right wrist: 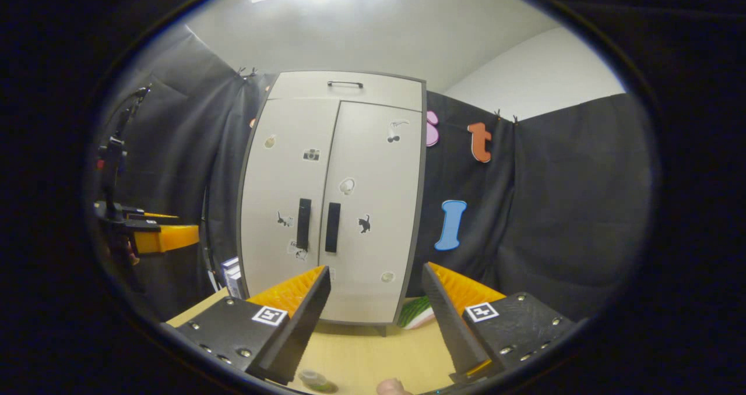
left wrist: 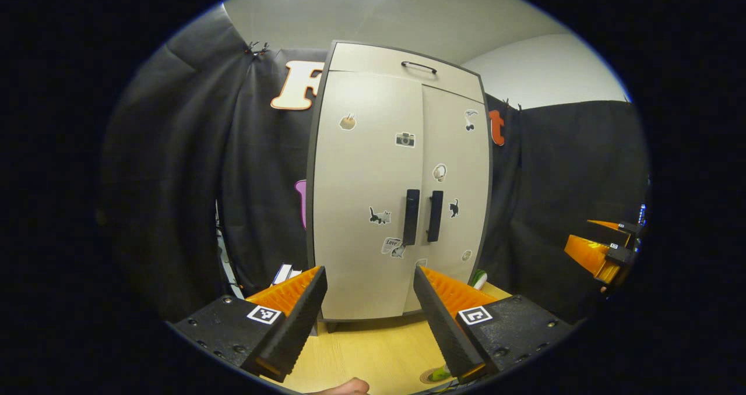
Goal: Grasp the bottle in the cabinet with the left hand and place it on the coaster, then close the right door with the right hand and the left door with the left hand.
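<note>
Both my claws are spread apart and hold nothing: left claw (left wrist: 368, 319), right claw (right wrist: 376, 325), above the counter (left wrist: 373, 348). Cabinet (left wrist: 399, 179) stands ahead, left door (left wrist: 364, 197) and right door (left wrist: 457, 191) closed.

My light wooden tabletop (left wrist: 373, 348) carries the tall beige two-door cabinet (left wrist: 396, 197), both doors closed. A green-and-white object (right wrist: 417, 312) lies just beside its right foot.
</note>
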Tool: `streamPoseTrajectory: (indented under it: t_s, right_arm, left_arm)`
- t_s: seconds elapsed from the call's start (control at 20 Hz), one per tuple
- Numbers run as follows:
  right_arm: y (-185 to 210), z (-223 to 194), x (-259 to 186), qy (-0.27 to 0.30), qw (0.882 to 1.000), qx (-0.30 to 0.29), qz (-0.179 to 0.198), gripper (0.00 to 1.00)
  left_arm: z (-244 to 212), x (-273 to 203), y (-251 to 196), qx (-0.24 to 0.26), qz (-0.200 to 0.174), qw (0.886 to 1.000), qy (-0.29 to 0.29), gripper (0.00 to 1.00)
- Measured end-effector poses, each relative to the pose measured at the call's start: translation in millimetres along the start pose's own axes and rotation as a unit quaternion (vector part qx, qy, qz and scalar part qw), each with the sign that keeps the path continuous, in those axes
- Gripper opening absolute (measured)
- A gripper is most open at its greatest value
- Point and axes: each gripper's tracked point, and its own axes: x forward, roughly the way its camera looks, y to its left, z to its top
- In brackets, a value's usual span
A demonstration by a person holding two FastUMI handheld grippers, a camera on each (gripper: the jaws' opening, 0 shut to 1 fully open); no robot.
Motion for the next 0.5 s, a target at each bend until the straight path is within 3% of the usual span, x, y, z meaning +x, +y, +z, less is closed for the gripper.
streamPoseTrajectory:
  t_s: [0.2,0.25,0.3,0.5]
  right_arm:
    - [12,7,12,0.003,1.000,0.008,0.010,0.95]
    - [15,11,14,-0.002,1.000,0.012,0.013,0.95]
    - [16,13,16,-0.006,1.000,0.014,0.014,0.95]
    - [23,3,24,0.001,1.000,-0.005,0.022,0.95]
  left_arm:
    - [10,0,16,-0.004,0.021,1.000,-0.010,0.95]
    - [10,-2,18,-0.006,0.023,1.000,-0.013,0.91]
    - [10,-3,18,-0.003,0.024,1.000,-0.013,0.95]
    - [2,-6,14,0.017,0.027,0.999,-0.008,0.95]
